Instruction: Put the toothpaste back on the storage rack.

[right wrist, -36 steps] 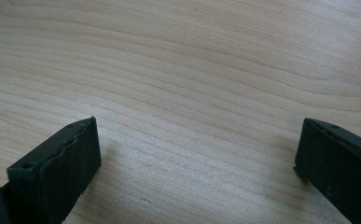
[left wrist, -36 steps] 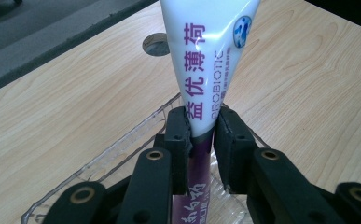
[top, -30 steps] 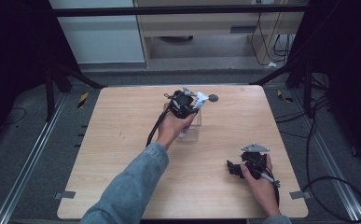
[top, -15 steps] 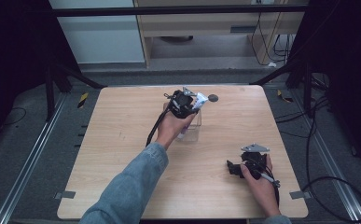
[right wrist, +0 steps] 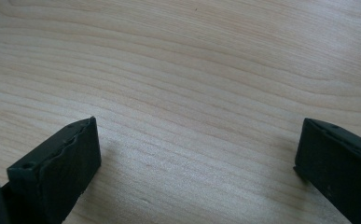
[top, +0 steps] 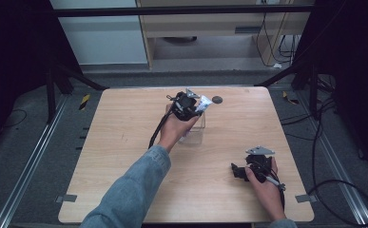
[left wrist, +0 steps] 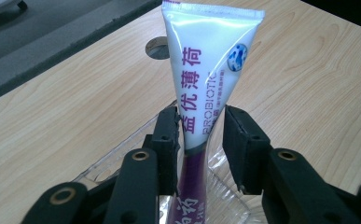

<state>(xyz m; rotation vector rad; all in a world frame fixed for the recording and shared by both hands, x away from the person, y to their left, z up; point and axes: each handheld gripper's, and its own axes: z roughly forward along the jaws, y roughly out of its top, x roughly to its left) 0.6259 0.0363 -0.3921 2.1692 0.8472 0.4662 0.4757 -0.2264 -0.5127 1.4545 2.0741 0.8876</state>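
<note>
a: so, where is the toothpaste tube (left wrist: 205, 79) held relative to the left gripper (left wrist: 200, 140)?

b: it is seen between the two black jaws, its long axis running straight up and away from them, crimped flat end farthest out and the purple lower part down between the jaws. the left jaw is pressed against the tube; a narrow gap seems to be left at the right jaw, so the jaws are judged closed on it only loosely, or just being eased.

a: and what lies under it?

b: a clear plastic tray (left wrist: 122, 151) is seen right below the jaws, on the wooden table (top: 124, 123). in the high view the left gripper (top: 187, 102) is held over that clear container (top: 195, 133), near the table's far middle.

a: is the other hand any nearer?

b: no. the right gripper (top: 242, 170) is rested well apart, toward the near right corner, its jaws spread wide over bare wood with nothing between them. any lowering of the tube into the tray would be done by the left hand, along the tube's own axis.
</note>
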